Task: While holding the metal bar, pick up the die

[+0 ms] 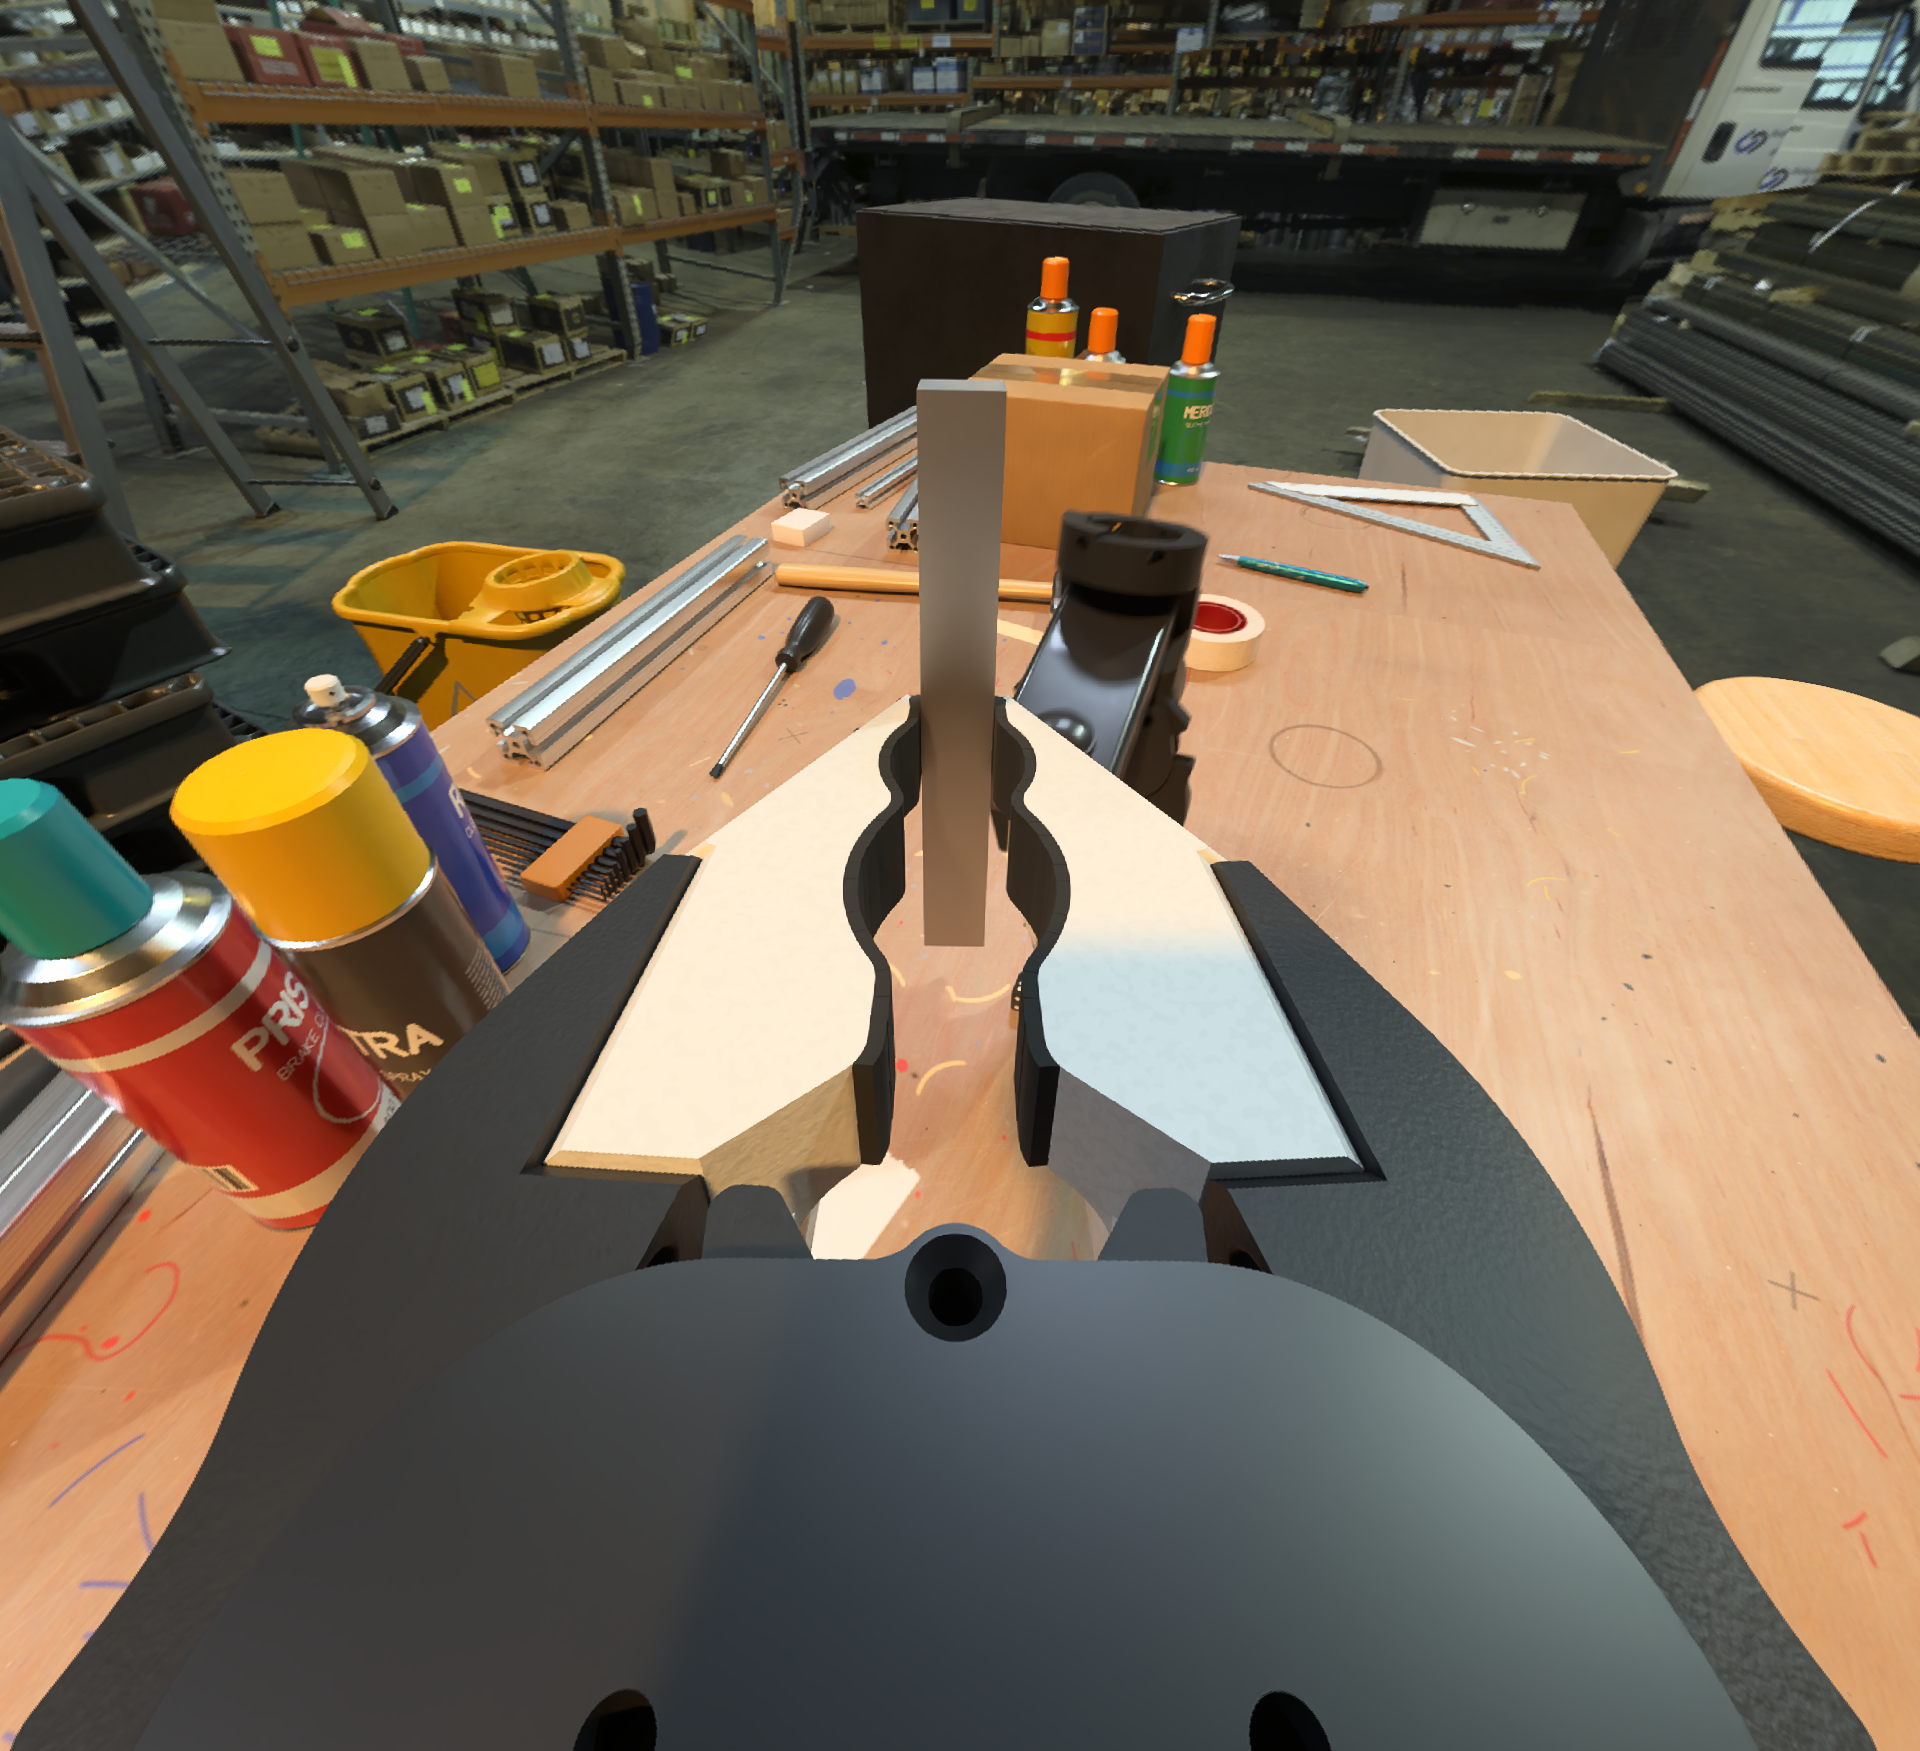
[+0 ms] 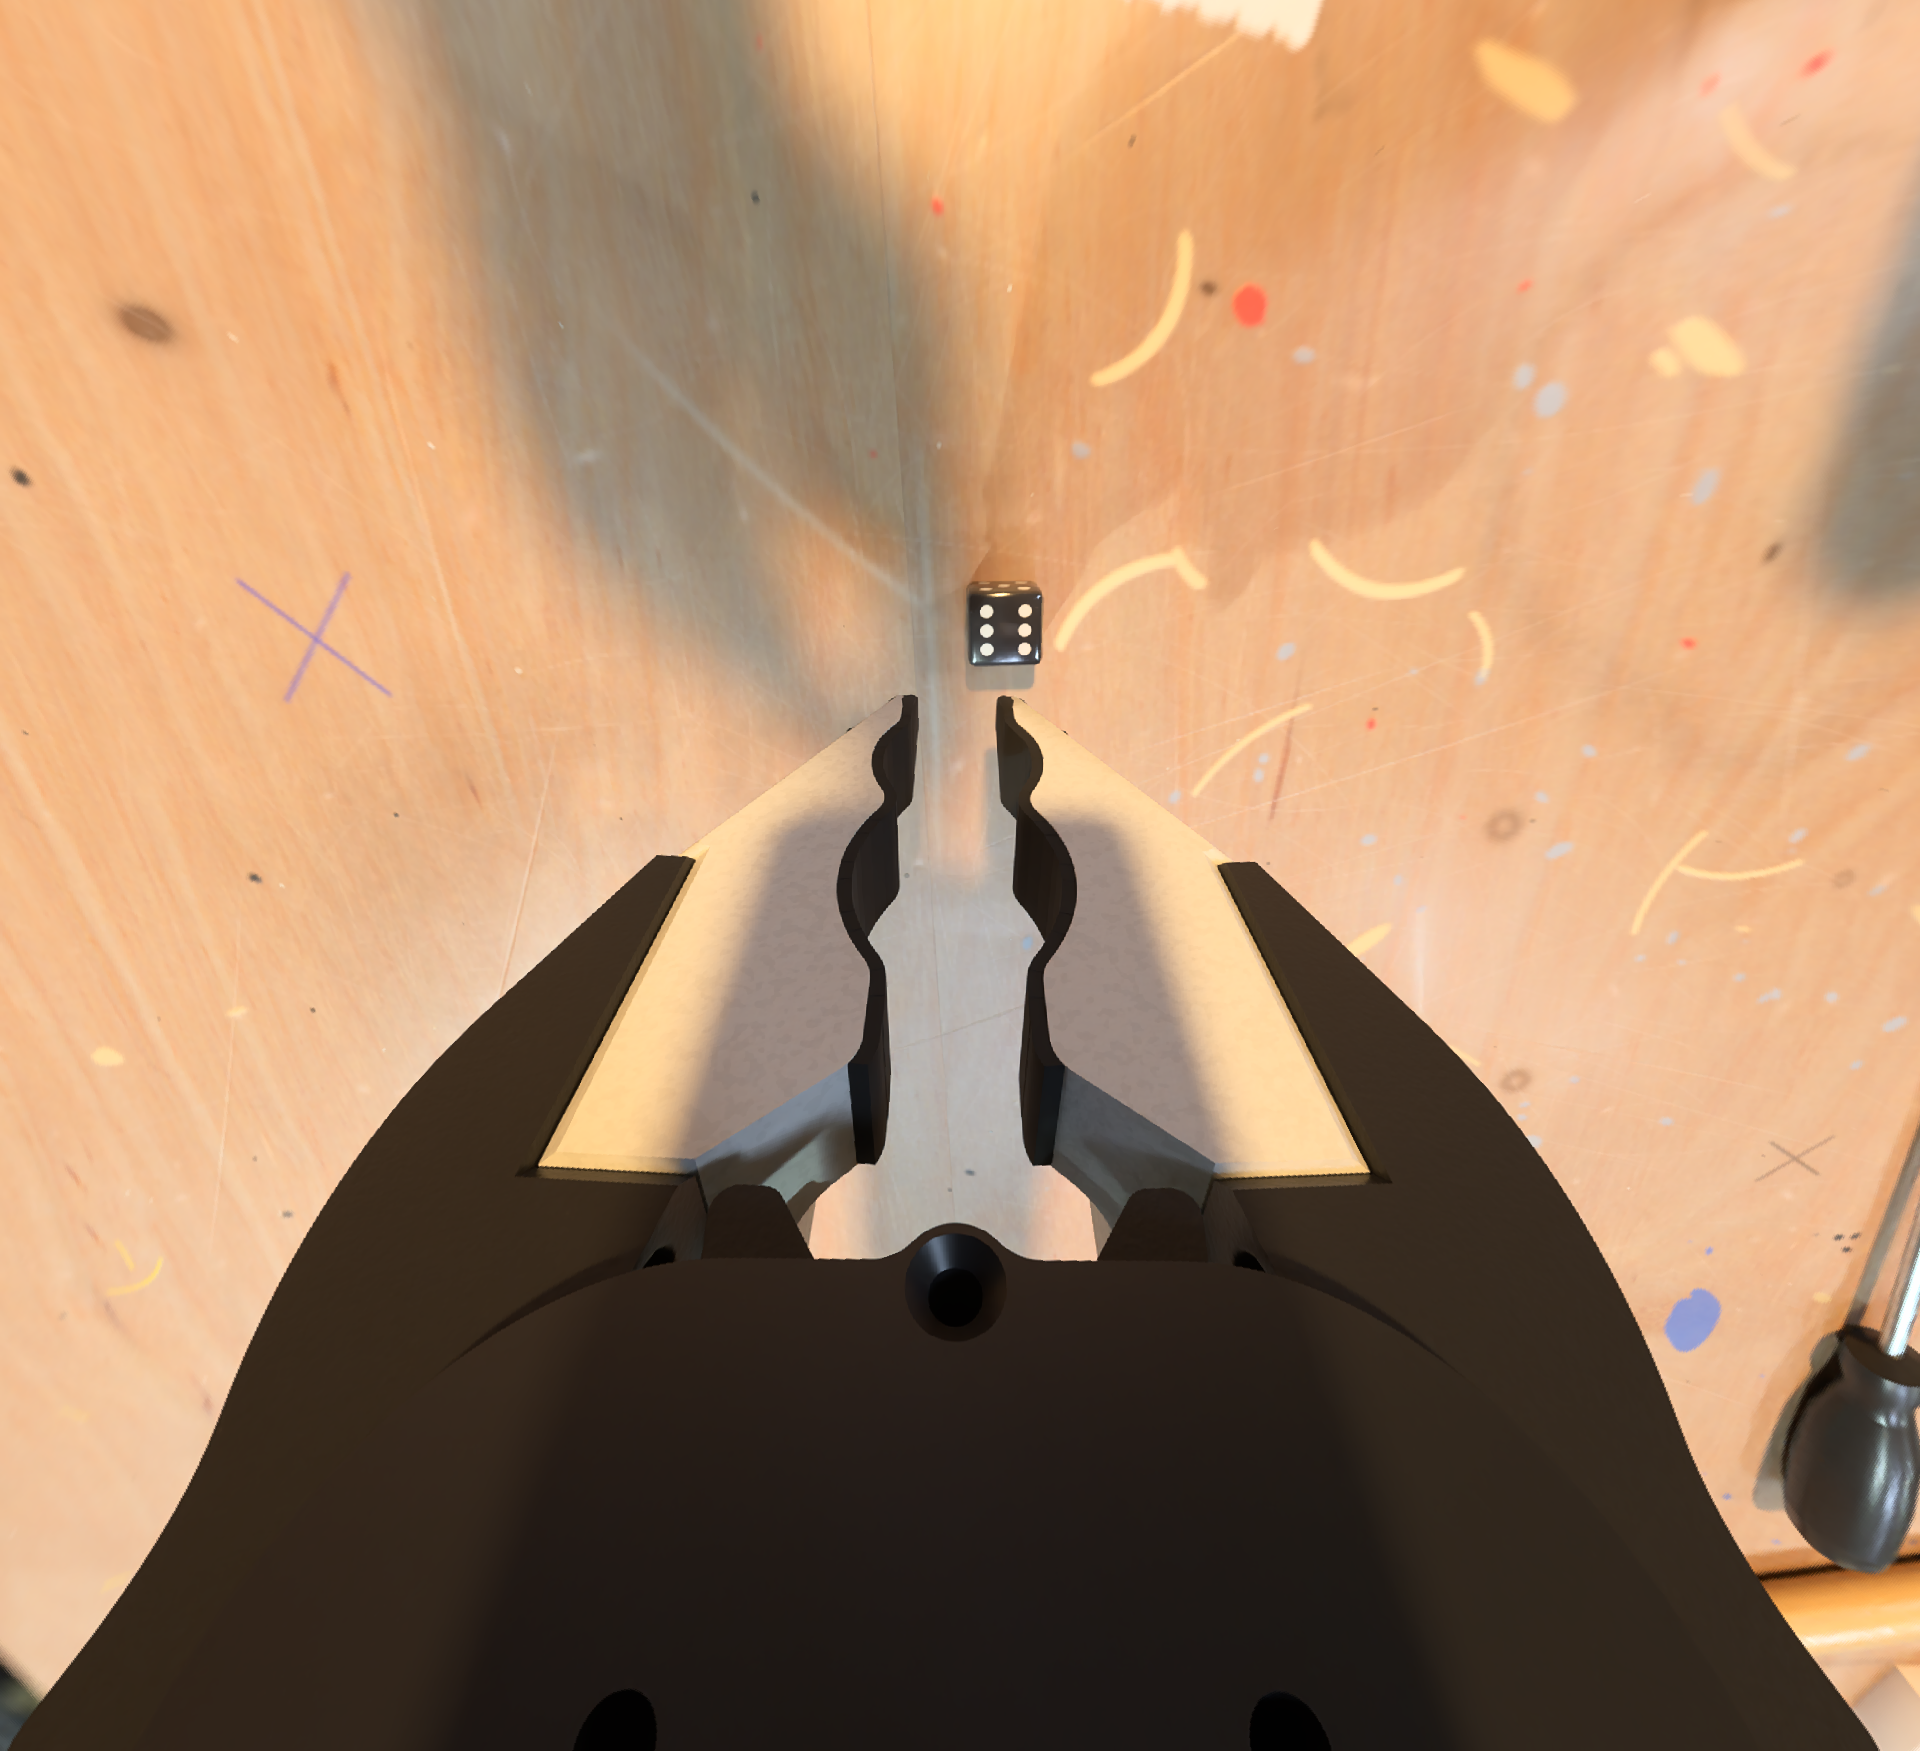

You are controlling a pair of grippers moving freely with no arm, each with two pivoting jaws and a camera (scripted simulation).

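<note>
My left gripper (image 1: 956, 714) is shut on a flat grey metal bar (image 1: 958, 621) and holds it upright above the wooden table (image 1: 1455, 922). My right gripper shows beyond it in the left wrist view (image 1: 1117, 662), black and pointing down at the table. In the right wrist view, the right gripper (image 2: 958, 706) is empty, its fingers a narrow gap apart above the table (image 2: 416, 351). A small black die (image 2: 1004, 623) with white pips lies on the table just beyond the fingertips, slightly right of the gap.
Spray cans (image 1: 312, 891) stand at the left, with aluminium rails (image 1: 623, 662), a screwdriver (image 1: 774, 683) and hex keys (image 1: 582, 854). A cardboard box (image 1: 1070, 444), tape roll (image 1: 1226, 631), set square (image 1: 1403, 517) and beige bin (image 1: 1517, 465) lie farther off. The screwdriver handle (image 2: 1860, 1452) lies at lower right.
</note>
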